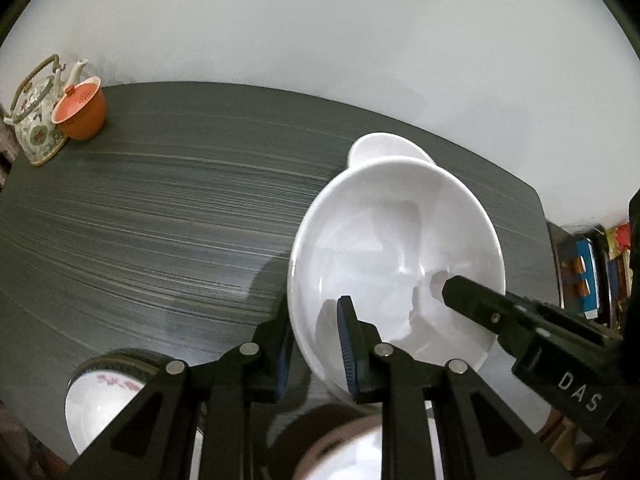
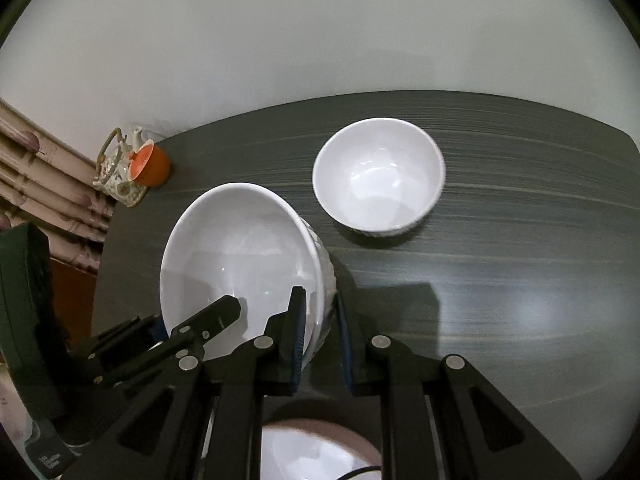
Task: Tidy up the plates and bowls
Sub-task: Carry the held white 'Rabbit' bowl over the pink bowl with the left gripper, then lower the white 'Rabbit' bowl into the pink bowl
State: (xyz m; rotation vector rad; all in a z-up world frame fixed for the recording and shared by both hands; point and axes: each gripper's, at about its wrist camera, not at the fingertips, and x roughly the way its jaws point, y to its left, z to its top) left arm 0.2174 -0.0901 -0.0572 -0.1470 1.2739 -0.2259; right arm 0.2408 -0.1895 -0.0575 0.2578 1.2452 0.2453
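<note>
A: What carries it all?

B: A dark grey streaked table [image 2: 500, 240], its far edge against a pale wall [image 2: 320, 32].

A: And the biggest dish?

B: A large white bowl [image 1: 384, 240], tilted and lifted off the table, gripped from both sides. The left gripper [image 1: 316, 340] pinches its near-left rim, one blue pad inside the bowl and one outside. The right gripper [image 2: 320, 332] pinches the opposite rim the same way, jaws drawn narrow on the wall of the bowl. In the left wrist view the right gripper's black finger reaches into the bowl from the right.

A: Other bowls?

B: A smaller white bowl [image 2: 378, 176] stands upright on the table towards the far edge, apart from the held one. In the left wrist view it peeks out just behind the large bowl's rim.

A: Anything nearer?

B: Under the left gripper, at the near edge, a white dish with a pink flower pattern and a dark rim [image 1: 104, 396]. Another white dish [image 2: 316, 452] shows directly below the grippers, blurred; I cannot tell what kind.

A: And the far-left corner?

B: A flowered teapot [image 1: 34, 120] with a hoop handle, and an orange cup [image 1: 82, 110] touching it, well apart from the bowls.
</note>
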